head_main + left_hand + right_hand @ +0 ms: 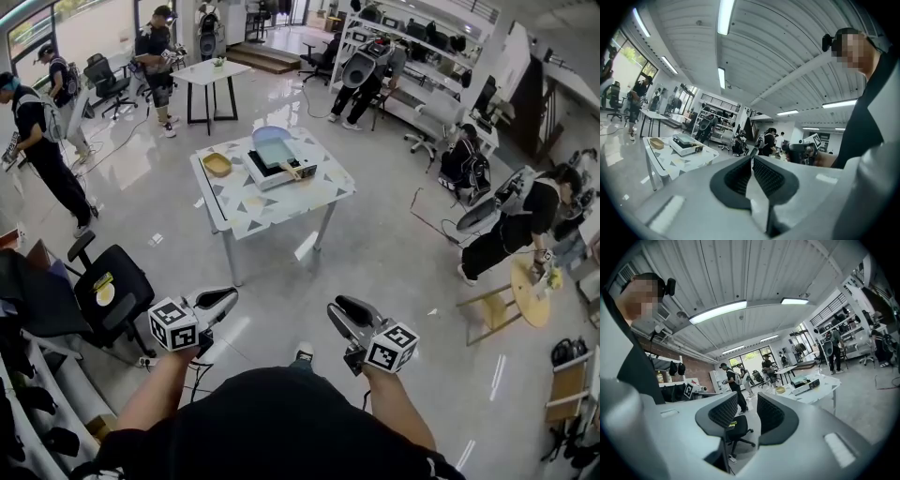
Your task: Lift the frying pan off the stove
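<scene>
The pale blue frying pan [273, 148] sits on a white portable stove [281, 171], which stands on a patterned white table [244, 208] a few steps ahead of me. Both grippers are held low and close to my body, far from the table. My left gripper [229, 296] is shut with nothing in it; in the left gripper view its pads [740, 176] meet at the tips, and the pan [686, 138] lies small at the left. My right gripper [337, 307] is open and empty; the right gripper view shows a gap between its pads [769, 414], with the stove [807, 386] far off to the right.
A yellow bowl [217, 164] lies on the table beside the stove. A black office chair [111, 287] stands to my left, and a round wooden stool [514, 292] to the right. Several people stand or crouch around the room, near a white side table [212, 73] and shelves [422, 56].
</scene>
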The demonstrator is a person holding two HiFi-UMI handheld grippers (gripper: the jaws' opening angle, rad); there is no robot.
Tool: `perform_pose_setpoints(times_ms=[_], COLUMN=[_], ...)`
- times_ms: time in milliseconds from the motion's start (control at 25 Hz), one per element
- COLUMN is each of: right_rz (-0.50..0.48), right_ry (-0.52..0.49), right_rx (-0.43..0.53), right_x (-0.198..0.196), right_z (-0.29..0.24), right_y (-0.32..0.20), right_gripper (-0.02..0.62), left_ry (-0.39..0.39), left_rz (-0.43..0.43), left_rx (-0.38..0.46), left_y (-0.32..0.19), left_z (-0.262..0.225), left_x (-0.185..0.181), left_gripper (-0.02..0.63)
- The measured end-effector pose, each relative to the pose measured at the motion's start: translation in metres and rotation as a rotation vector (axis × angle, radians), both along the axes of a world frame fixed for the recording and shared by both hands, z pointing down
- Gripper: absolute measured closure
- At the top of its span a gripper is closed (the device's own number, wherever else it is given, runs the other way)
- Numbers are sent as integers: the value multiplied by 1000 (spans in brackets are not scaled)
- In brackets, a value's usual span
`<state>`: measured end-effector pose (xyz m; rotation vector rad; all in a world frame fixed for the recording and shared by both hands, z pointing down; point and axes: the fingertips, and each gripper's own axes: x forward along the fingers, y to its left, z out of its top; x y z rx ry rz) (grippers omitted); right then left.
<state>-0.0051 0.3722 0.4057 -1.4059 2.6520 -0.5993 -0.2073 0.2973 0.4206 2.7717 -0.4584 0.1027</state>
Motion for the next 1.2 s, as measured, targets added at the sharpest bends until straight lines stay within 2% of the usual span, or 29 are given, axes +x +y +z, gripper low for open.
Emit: perform_pose_setpoints(times_ms=[160,360,640,1200], right_rz=[-13,-5,-17,-29], right_ry=[33,31,21,-6], right_rx=[15,17,3,-34], right_x=[-1,9,23,68], right_z=[1,4,17,29], right_y=[-6,-17,-42,-101], right_gripper=[414,414,414,414], left_ry=[-24,-38,-51,-69], left_rz=[-14,-37,-63,-72], left_rx=[14,1,-12,-50], left_y=[-8,-17,-40,-90], left_z=[1,7,16,26], left_x=[4,7,16,62], left_gripper=[551,528,522,523])
